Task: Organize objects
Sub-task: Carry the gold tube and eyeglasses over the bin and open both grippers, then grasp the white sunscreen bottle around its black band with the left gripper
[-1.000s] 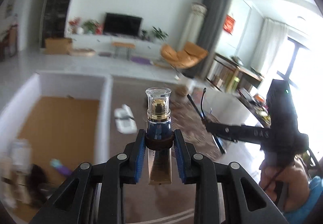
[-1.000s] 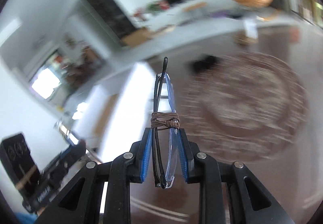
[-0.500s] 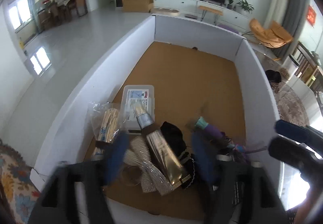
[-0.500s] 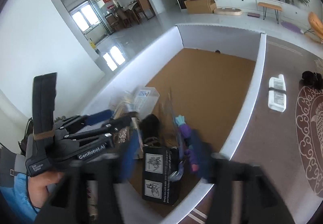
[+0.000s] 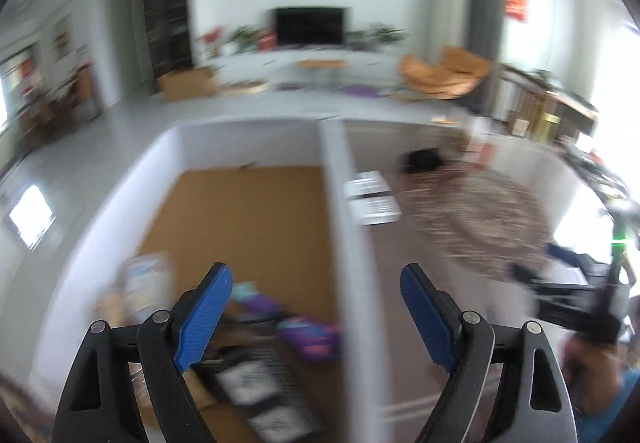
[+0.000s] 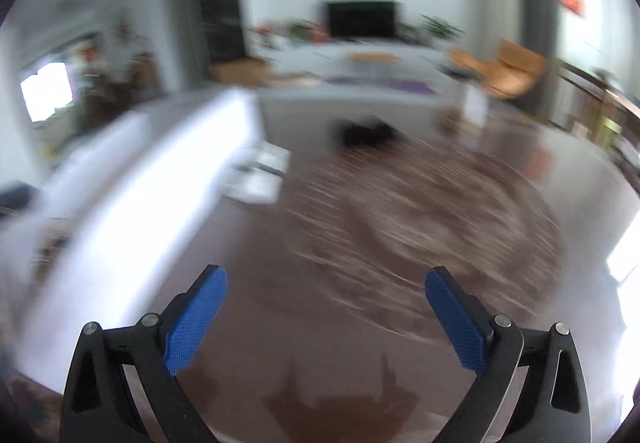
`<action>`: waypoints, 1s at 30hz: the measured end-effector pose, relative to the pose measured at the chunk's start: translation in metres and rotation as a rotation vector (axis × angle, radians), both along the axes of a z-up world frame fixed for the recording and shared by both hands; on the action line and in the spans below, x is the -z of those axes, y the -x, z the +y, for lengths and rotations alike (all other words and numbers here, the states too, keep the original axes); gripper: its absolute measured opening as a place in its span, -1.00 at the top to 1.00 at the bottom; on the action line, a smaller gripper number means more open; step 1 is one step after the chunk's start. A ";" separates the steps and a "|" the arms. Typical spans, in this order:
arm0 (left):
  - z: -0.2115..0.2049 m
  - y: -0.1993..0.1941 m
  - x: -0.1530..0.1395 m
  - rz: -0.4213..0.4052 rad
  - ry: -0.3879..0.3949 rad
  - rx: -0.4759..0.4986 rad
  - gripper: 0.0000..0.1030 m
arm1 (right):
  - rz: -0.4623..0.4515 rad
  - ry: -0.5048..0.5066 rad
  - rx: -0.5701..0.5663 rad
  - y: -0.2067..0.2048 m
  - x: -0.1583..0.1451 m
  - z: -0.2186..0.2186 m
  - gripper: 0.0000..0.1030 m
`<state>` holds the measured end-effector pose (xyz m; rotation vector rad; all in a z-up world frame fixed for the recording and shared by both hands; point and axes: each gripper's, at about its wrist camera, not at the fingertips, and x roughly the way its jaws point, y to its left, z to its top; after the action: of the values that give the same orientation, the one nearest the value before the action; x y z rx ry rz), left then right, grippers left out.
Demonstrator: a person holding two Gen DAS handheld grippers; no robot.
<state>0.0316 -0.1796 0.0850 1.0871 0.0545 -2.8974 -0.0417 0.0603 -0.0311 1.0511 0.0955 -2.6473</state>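
Observation:
My left gripper (image 5: 316, 279) is open and empty, above the right wall (image 5: 348, 267) of a big white box with a brown floor (image 5: 244, 223). Blurred items lie in the box's near end: a purple packet (image 5: 312, 335), a black box with white labels (image 5: 256, 395) and a clear plastic case (image 5: 146, 283). My right gripper (image 6: 326, 283) is open and empty over the brown floor (image 6: 280, 303), to the right of the white box wall (image 6: 132, 195). It also shows at the right edge of the left wrist view (image 5: 576, 303). Both views are blurred.
A round patterned rug (image 6: 432, 219) lies ahead on the right. A white flat pack (image 5: 372, 195) lies on the floor beside the box wall. A black object (image 6: 368, 133) sits further back. An orange chair (image 5: 444, 77) and TV unit (image 5: 310, 25) stand far off.
A second ago the left gripper held a perfume bottle and the right held glasses. Both released them over the box. Now both are open, empty and swinging back right toward the rug.

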 end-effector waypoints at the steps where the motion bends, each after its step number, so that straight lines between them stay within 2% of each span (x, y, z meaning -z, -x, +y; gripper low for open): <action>1: 0.019 -0.001 -0.003 0.006 -0.007 0.062 -0.70 | -0.015 -0.021 0.052 0.002 0.011 0.018 -0.94; 4: 0.074 -0.002 -0.003 -0.008 -0.026 0.214 -1.00 | -0.022 -0.040 0.143 -0.001 0.025 0.048 -0.94; 6: 0.105 0.007 0.011 -0.063 -0.042 0.281 -1.00 | -0.032 -0.030 0.177 -0.001 0.031 0.059 -0.94; 8: 0.126 0.022 0.026 -0.109 -0.036 0.281 -1.00 | -0.048 -0.018 0.196 0.003 0.034 0.064 -0.94; 11: 0.135 0.057 0.048 -0.140 -0.022 0.206 -1.00 | -0.061 -0.021 0.209 0.005 0.040 0.070 -0.94; 14: 0.131 0.103 0.069 -0.150 0.028 0.082 -1.00 | -0.094 0.006 0.202 0.008 0.045 0.071 -0.94; 18: 0.111 0.168 0.097 -0.210 -0.002 -0.080 -1.00 | -0.136 0.005 0.179 0.009 0.055 0.065 -0.94; 24: 0.100 0.241 0.125 -0.238 0.054 -0.188 -1.00 | -0.152 0.039 0.178 0.009 0.058 0.068 -0.94; 29: 0.093 0.274 0.146 -0.254 0.072 -0.236 -1.00 | -0.155 0.045 0.169 0.009 0.058 0.067 -0.94; 30: 0.090 0.276 0.146 -0.240 0.051 -0.236 -1.00 | -0.156 0.043 0.168 0.010 0.058 0.066 -0.94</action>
<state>-0.2443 -0.0893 -0.0608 1.3123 0.0931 -2.5312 -0.0512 0.1267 -0.0894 1.2979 -0.0862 -2.6873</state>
